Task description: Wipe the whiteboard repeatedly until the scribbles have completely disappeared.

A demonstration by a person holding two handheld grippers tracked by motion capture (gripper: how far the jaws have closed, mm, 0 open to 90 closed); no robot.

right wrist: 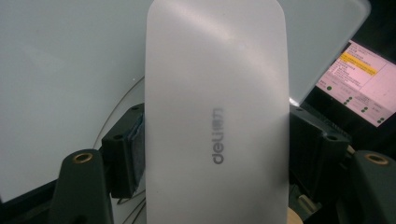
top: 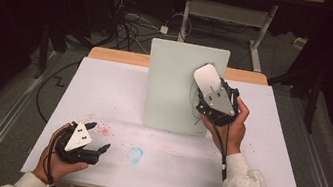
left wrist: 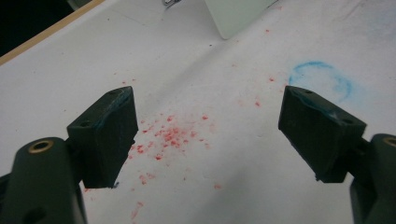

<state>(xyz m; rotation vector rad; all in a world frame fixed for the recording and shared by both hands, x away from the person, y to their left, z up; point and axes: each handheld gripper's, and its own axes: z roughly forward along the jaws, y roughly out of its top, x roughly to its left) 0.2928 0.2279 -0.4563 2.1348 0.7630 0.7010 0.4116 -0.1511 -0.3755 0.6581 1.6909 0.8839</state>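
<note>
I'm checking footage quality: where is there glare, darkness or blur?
High view: the room beyond the table is dark, the tabletop evenly lit. Right gripper view: soft sheen on the white eraser, its logo sharp, the screen behind soft. Left gripper view: claw pads slightly blurred, red specks fairly clear.

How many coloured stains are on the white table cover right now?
2: a scatter of red specks near the left tongs, and a blue ring smear at front centre. The whiteboard and the hands may hide others.
</note>
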